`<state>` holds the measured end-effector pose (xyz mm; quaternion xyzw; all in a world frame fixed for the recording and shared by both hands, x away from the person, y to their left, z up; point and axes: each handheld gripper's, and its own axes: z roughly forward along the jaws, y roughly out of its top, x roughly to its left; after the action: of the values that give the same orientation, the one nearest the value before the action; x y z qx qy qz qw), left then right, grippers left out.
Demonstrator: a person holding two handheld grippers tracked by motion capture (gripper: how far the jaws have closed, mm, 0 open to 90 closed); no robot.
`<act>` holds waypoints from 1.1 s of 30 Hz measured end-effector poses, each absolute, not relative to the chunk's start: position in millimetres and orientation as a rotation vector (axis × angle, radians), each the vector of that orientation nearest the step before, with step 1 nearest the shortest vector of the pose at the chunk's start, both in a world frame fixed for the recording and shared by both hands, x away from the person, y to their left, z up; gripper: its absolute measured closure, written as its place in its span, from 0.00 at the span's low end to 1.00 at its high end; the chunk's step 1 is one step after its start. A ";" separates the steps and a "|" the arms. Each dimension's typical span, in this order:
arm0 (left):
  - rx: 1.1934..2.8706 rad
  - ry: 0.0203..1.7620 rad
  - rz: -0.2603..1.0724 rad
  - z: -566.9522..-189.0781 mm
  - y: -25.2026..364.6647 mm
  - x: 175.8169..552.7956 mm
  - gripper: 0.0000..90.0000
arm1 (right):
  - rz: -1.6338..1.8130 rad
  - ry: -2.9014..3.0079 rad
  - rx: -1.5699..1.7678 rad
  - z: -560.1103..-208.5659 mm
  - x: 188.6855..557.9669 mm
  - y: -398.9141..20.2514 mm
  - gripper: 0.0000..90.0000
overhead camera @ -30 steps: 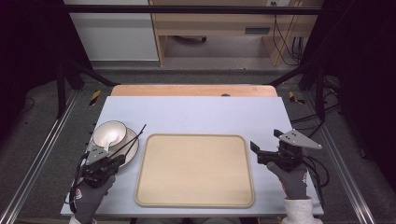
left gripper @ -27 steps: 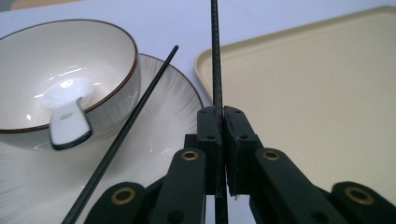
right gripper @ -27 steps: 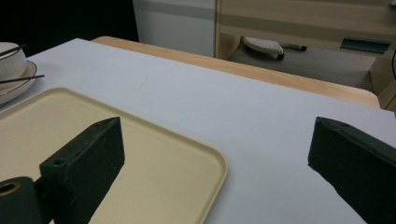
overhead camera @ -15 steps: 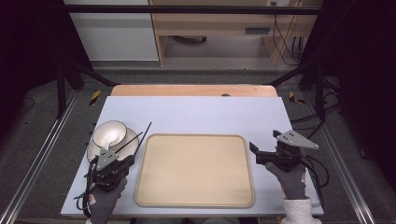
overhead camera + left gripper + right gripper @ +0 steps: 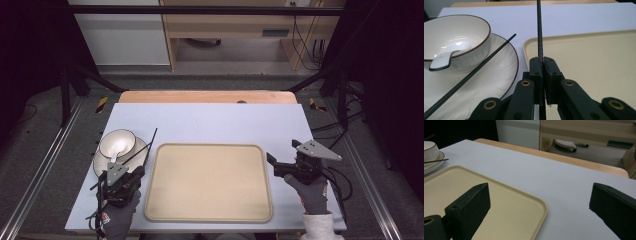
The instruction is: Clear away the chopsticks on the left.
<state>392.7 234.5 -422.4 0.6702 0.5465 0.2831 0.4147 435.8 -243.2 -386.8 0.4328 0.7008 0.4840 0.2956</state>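
Observation:
My left gripper [image 5: 125,175] [image 5: 543,62] is shut on a thin black chopstick [image 5: 539,30], which points away from me over the gap between the plate and the tray. A second black chopstick [image 5: 481,65] lies slanted across the white plate [image 5: 499,72] [image 5: 98,162]. On that plate stands a dark-rimmed white bowl [image 5: 116,142] [image 5: 461,30] with a white spoon [image 5: 444,58] inside. My right gripper [image 5: 275,166] [image 5: 540,188] stands open with nothing between its jaws, just off the right edge of the beige tray [image 5: 207,182] [image 5: 499,202].
The tray lies bare in the middle of the light blue table top [image 5: 210,122], with the plate close to its left edge. A wooden strip [image 5: 207,96] runs along the far side. Dark frame rails stand left and right of the table.
My left gripper has moved to the right toward the tray's left edge, with the chopstick in it. The right gripper has kept still.

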 end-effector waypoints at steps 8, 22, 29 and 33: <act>1.681 1.391 0.731 -429.0 215.7 390.7 0.95 | 1.296 1.865 1.149 -385.4 434.5 -243.8 0.04; 1.642 1.442 0.719 -451.3 199.9 387.6 0.95 | 1.286 1.881 1.148 -387.2 435.7 -241.6 0.04; 1.650 1.476 0.705 -467.6 194.4 388.6 0.95 | 1.279 1.892 1.147 -388.6 436.5 -239.7 0.04; 1.663 1.492 0.704 -473.7 193.9 389.7 0.95 | 1.273 1.892 1.146 -388.6 436.7 -240.2 0.04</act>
<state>389.7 193.9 -473.7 0.6540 0.5869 0.2768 0.3889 436.7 -240.2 -388.6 0.4296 0.7093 0.4774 0.2906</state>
